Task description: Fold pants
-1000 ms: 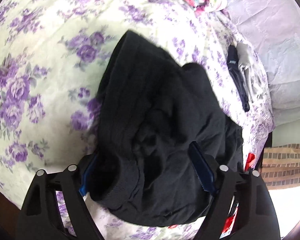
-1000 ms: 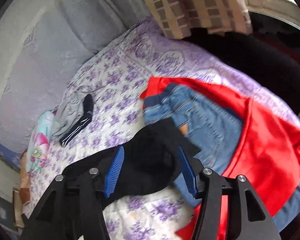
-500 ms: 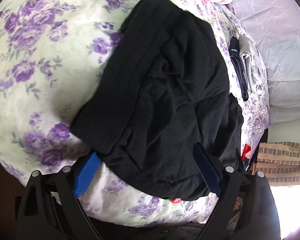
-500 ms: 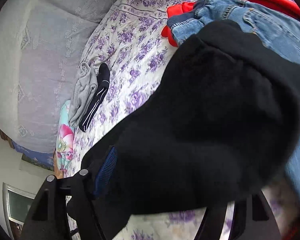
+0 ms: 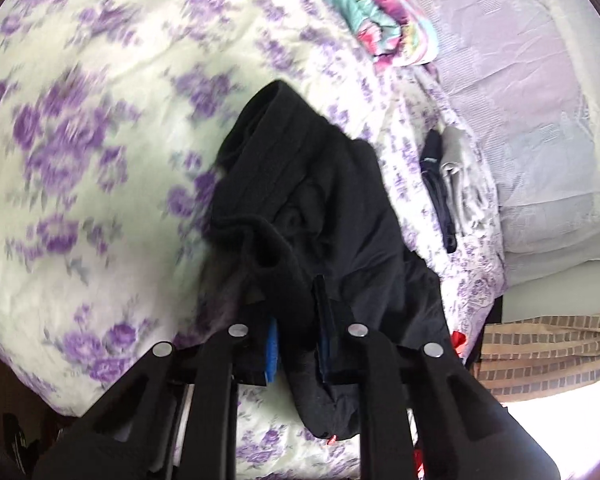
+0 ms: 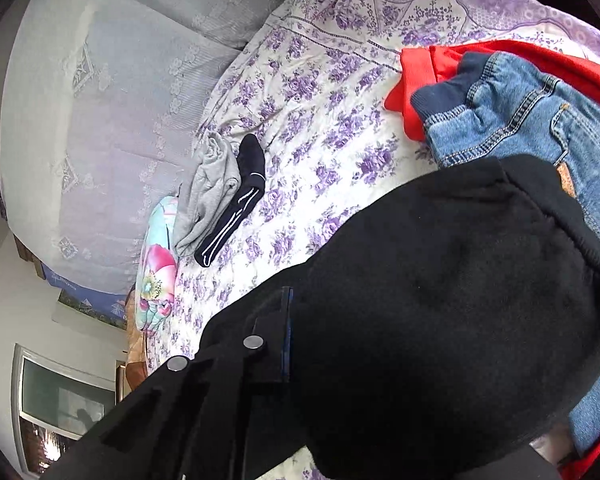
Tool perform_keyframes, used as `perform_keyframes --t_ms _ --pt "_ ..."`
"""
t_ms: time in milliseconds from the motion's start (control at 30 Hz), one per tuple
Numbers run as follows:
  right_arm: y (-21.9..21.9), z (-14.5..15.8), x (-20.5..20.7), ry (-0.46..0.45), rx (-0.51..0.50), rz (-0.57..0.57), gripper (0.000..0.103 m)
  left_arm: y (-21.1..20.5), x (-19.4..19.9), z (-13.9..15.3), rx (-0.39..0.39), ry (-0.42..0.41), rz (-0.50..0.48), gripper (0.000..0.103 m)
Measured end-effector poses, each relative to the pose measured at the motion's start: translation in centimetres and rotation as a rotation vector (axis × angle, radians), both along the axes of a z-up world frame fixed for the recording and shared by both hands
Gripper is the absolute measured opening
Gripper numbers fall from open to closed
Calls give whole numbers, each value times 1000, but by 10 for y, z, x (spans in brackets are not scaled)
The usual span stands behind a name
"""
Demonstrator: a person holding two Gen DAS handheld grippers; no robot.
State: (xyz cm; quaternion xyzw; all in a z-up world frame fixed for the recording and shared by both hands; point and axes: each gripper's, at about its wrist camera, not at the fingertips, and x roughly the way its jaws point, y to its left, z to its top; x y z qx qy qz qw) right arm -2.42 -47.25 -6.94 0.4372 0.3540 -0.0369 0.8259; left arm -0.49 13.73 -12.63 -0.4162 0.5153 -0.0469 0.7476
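Two grips: the left gripper is closing on a bunched fold of the black knit pants, with cloth plainly between its blue-padded fingers; the right gripper is clenched, and black fabric drapes over it so thickly that only one finger shows.
Pants location: the black pants lie crumpled on the purple-flowered bedspread, near the bed's front edge in the left wrist view; in the right wrist view they overlap the blue denim jeans that sit on a red garment.
Step in hand: likely lifting the pants by two points to shake them out flat before any fold.
How to do it well: hold at matching points, ideally both ends of the waistband; the left pinch looks to be on a ribbed edge, but which edge is hard to tell.
Lift: raise both hands evenly and apart, so the legs hang free and untwist.
Clearance: carry the pants off the jeans and red garment towards the open floral area.
Watch for: thick knit slipping from a shallow pinch; a second layer caught by mistake.
Bystanders: the grey and navy socks lie well apart, near the pale lace-covered pillows.
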Motion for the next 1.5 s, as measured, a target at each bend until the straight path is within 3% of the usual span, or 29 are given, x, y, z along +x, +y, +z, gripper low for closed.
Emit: perform_keyframes --t_ms 167,400,500,567,633,667,700,833,967,1067,1133,1200,1233,1367,1500 --pt "6 28 -24 -41 4 -36 8 7 17 14 -55 -37 -24 14" --pt "21 62 -73 -33 -13 -40 8 23 36 72 -57 -160 -76 13" --pt "18 44 -87 52 -23 -44 9 34 40 74 -41 -157 -81 13" --pt "17 20 -93 102 49 -52 11 38 41 65 -64 -126 -68 13" --pt "19 10 -94 133 82 -42 22 41 37 60 -117 -116 -50 13" --pt "22 3 -95 163 93 -37 41 41 35 60 -130 -118 -50 13" --pt "29 -4 -102 194 72 -22 43 40 35 62 -123 -118 -59 13" --pt "30 -10 -111 221 63 -14 35 38 39 66 -111 -110 -67 13" --pt "28 -18 -138 260 102 -37 47 35 48 73 -114 -116 -85 13" --pt "28 -20 -161 255 130 -70 48 28 58 75 -98 -110 -119 13" --pt "32 -21 -173 238 151 -87 44 24 63 74 -90 -103 -137 13" --pt "48 -14 -180 176 138 -87 9 21 67 73 -92 -100 -153 13" --pt "48 -14 -180 176 138 -87 5 21 69 74 -96 -98 -161 13" --pt "71 19 -173 68 101 -82 4 22 71 86 -116 -130 -199 13" --pt "67 53 -175 -61 163 -145 4 36 72 101 -153 -169 -214 13"
